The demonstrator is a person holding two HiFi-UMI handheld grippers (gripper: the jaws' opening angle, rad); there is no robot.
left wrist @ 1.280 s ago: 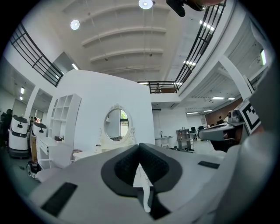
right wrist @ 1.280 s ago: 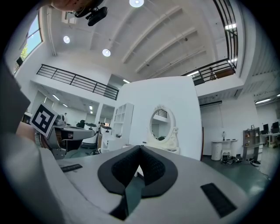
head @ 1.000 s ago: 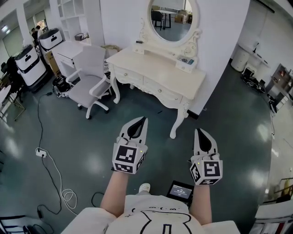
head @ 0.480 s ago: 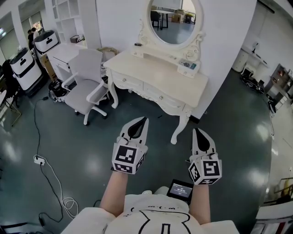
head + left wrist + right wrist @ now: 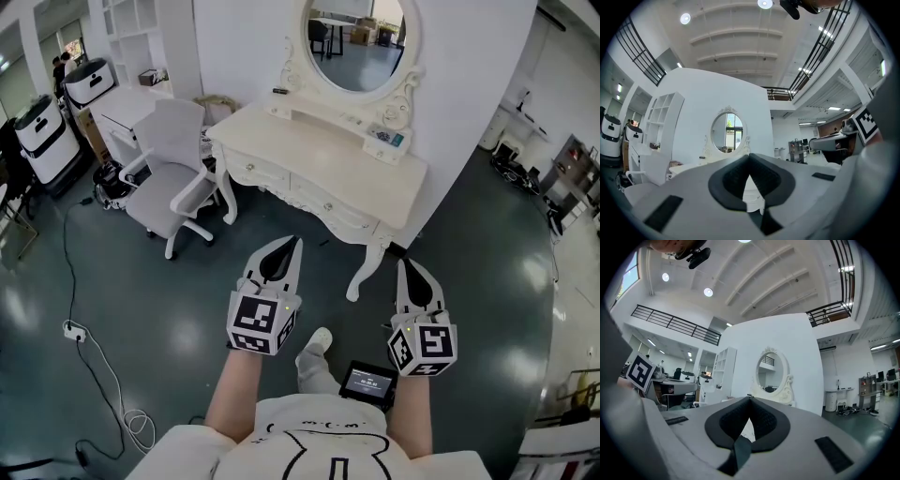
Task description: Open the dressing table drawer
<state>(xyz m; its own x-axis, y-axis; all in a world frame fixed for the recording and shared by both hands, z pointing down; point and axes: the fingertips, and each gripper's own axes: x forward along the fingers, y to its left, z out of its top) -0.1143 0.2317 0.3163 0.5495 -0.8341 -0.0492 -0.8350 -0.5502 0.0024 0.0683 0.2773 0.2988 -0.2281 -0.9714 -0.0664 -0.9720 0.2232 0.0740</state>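
Observation:
A cream dressing table (image 5: pixel 323 159) with an oval mirror (image 5: pixel 354 42) stands against the white wall ahead. Its front holds closed drawers (image 5: pixel 328 203) with small knobs. Both grippers are held level in front of me, well short of the table. My left gripper (image 5: pixel 291 242) is shut with nothing in it, and my right gripper (image 5: pixel 405 264) is shut and empty too. In the left gripper view the mirror (image 5: pixel 728 133) shows beyond the left gripper (image 5: pixel 749 155). In the right gripper view the mirror (image 5: pixel 769 372) rises behind the right gripper (image 5: pixel 750 399).
A white office chair (image 5: pixel 169 164) stands left of the table. A white desk (image 5: pixel 131 105) and shelving sit at the back left, with two robot units (image 5: pixel 42 127) nearby. A cable and power strip (image 5: pixel 73 330) lie on the dark floor. A small screen device (image 5: pixel 367 382) hangs at my waist.
The table and chair have come a little closer and shifted in view as I walk forward. One foot now shows between the grippers. Both grippers stay shut, side by side.

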